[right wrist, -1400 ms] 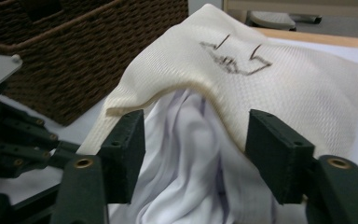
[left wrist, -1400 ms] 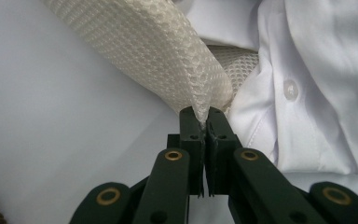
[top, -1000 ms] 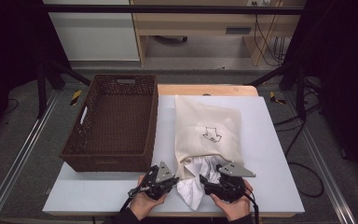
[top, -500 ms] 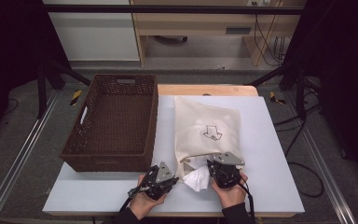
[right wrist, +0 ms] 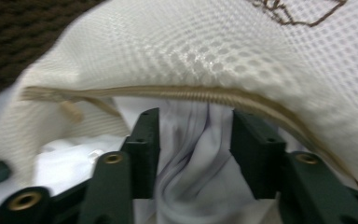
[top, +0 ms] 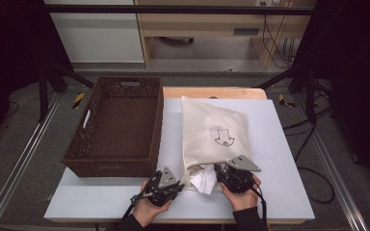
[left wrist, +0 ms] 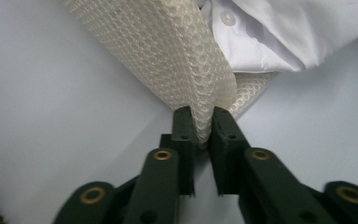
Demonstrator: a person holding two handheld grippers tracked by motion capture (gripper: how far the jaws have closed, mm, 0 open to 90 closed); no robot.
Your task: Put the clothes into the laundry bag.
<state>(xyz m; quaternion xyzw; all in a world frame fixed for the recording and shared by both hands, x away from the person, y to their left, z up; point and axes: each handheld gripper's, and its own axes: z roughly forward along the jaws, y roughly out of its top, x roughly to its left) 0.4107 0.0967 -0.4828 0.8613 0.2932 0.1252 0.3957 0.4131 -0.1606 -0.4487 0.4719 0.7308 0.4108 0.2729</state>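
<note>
A cream mesh laundry bag [top: 212, 130] lies on the white table, its zippered mouth facing the near edge. A white garment [top: 203, 182] bulges out of that mouth. My left gripper [top: 179, 186] pinches the bag's near-left corner; in the left gripper view a fold of mesh [left wrist: 168, 46] sits squeezed between the pads [left wrist: 204, 126], whose jaws have just been opening slightly. At the mouth, my right gripper [top: 218, 172] has jaws that have just been opening. They stand apart [right wrist: 195, 140] with white cloth [right wrist: 191, 158] loose between them, under the zipper edge [right wrist: 191, 91].
A dark brown wicker basket [top: 156, 120] stands to the left of the bag, close to it. Bare table [top: 279, 144] lies to the right of the bag. Black frame legs and cables surround the table on the floor.
My right gripper moved from the table's front edge up to the bag's mouth. Less of the white garment lies outside the bag. The left gripper stayed at the corner.
</note>
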